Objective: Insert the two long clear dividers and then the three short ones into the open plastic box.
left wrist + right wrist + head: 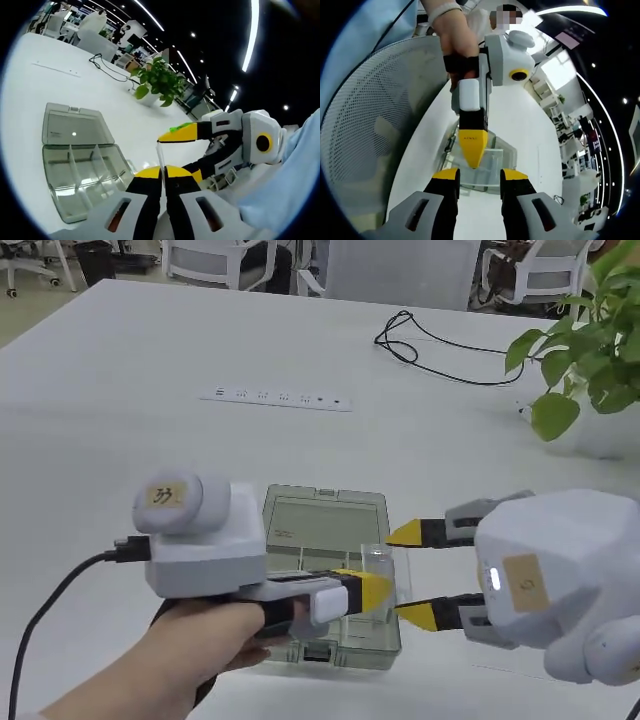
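one clear divider sits pinched in the left claw over the box; the spread, empty right claw could knock it askew.

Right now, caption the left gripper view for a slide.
Left claw pinches a clear divider; right claw open beside it.

White worktop, wide and matte. Potted plant at its far right edge. Black cable looped just left of the plant; white power strip farther left, lying flat. Office chairs beyond the far edge, left of the plant. Long ceiling light strips above the plant, ceiling dark.
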Motion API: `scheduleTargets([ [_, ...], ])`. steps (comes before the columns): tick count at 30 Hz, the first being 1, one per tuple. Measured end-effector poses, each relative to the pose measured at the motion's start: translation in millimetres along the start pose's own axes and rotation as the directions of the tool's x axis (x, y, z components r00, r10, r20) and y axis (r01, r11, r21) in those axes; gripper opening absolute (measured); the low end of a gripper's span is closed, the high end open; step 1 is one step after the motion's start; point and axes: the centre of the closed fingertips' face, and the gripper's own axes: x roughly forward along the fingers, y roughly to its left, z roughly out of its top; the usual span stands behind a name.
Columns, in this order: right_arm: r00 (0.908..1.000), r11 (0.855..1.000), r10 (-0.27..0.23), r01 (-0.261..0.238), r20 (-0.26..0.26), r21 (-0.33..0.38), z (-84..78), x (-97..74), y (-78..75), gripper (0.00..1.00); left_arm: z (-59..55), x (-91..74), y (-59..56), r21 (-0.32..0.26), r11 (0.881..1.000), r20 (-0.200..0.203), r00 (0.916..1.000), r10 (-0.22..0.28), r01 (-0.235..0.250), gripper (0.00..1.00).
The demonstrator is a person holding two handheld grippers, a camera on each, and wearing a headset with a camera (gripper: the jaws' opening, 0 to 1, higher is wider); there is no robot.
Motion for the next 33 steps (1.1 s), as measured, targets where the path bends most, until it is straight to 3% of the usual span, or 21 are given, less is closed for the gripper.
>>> scheduleTargets([
  [7,0.9999,1.0,-0.003,0.003,0.017,-0.024,4.4,-2.2,-1.0,0.32,-1.8,-1.0,2.0,0.002,1.0,-0.003,1.0,0.009,-0.009,0.0],
  [13,0.9993,1.0,0.0,-0.001,0.037,0.026,7.7,-3.4,-4.2,0.43,-0.2,-2.9,3.6,0.012,1.0,0.003,0.9999,0.011,-0.011,0.0],
  [17,0.9972,0.993,0.008,-0.017,0.075,0.12,10.2,-8.9,-10.5,0.43,-3.2,-7.0,7.1,0.053,0.998,-0.014,0.9998,0.016,-0.015,0.0],
  [21,0.9907,0.973,0.057,-0.083,0.123,0.216,11.7,-13.2,-9.0,0.43,-8.1,-12.8,7.5,0.133,0.991,-0.037,0.9993,0.005,0.0,0.0],
  [23,0.9886,0.965,0.051,-0.086,0.142,0.249,12.7,-15.9,-13.9,0.43,-10.1,-15.1,5.9,0.175,0.984,-0.051,0.9987,-0.007,0.016,0.0],
  [27,0.9779,0.937,0.092,-0.149,0.187,0.316,18.1,-20.6,-14.1,0.42,-12.2,-18.6,-1.4,0.251,0.966,-0.07,0.9963,-0.049,0.066,0.0],
  [28,0.9776,0.934,0.086,-0.146,0.192,0.326,18.5,-21.1,-16.7,0.41,-12.8,-19.2,-2.0,0.277,0.958,-0.077,0.9955,-0.054,0.074,0.0],
  [30,0.9666,0.906,0.115,-0.197,0.229,0.375,20.7,-22.0,-15.0,0.39,-15.4,-20.6,-5.8,0.324,0.941,-0.099,0.9924,-0.074,0.102,0.0],
  [31,0.9635,0.904,0.108,-0.198,0.245,0.378,23.0,-23.0,-18.6,0.39,-17.1,-21.4,-6.1,0.347,0.932,-0.112,0.9913,-0.07,0.105,0.0],
  [33,0.9564,0.885,0.137,-0.236,0.258,0.403,24.4,-24.5,-16.5,0.37,-21.6,-22.7,-8.4,0.395,0.91,-0.143,0.9868,-0.077,0.128,0.0],
])
